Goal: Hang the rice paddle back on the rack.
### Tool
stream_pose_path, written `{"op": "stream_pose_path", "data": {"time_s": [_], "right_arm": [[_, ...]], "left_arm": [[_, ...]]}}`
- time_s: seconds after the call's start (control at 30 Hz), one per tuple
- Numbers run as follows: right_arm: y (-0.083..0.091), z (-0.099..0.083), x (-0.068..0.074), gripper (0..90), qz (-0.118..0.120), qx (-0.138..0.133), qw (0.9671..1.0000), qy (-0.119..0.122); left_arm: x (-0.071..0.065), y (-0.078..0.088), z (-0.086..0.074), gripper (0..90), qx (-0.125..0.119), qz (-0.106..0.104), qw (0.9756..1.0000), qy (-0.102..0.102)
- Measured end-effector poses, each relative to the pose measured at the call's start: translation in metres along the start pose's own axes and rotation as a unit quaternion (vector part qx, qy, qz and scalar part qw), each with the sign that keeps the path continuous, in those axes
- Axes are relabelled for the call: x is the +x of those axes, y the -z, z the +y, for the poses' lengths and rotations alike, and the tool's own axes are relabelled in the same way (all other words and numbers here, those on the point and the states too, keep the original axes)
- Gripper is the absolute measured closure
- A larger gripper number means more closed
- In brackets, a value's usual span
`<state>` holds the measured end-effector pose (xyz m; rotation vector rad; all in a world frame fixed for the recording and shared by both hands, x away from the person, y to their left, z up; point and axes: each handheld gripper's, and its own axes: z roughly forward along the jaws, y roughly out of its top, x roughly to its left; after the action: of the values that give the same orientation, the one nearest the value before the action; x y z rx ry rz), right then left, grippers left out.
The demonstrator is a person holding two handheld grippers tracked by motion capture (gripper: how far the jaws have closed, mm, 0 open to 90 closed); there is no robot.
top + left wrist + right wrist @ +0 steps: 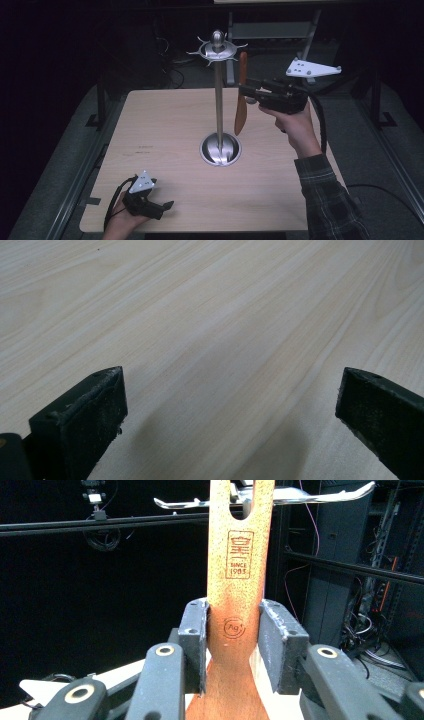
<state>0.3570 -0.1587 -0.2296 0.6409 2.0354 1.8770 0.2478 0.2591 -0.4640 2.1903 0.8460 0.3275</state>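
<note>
My right gripper (234,640): clamped on the wooden spatula (241,95), held upright beside the metal rack (219,100).
My left gripper (230,410): jaws wide apart, nothing between them, low over the table (165,150), near left.

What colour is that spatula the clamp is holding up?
Warm reddish-brown wood, the wooden spatula bears a stamped logo; the right gripper view shows it best.
</note>
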Motion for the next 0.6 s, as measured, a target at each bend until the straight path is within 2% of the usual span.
{"op": "stream_pose_path", "data": {"time_s": [0.6], "right_arm": [[-0.014, 0.0, 0.001, 64.3, -0.006, 0.012, 0.9999, 0.006]], "left_arm": [[0.0, 0.0, 0.0, 0.0, -0.002, -0.001, 1.0, 0.001]]}}
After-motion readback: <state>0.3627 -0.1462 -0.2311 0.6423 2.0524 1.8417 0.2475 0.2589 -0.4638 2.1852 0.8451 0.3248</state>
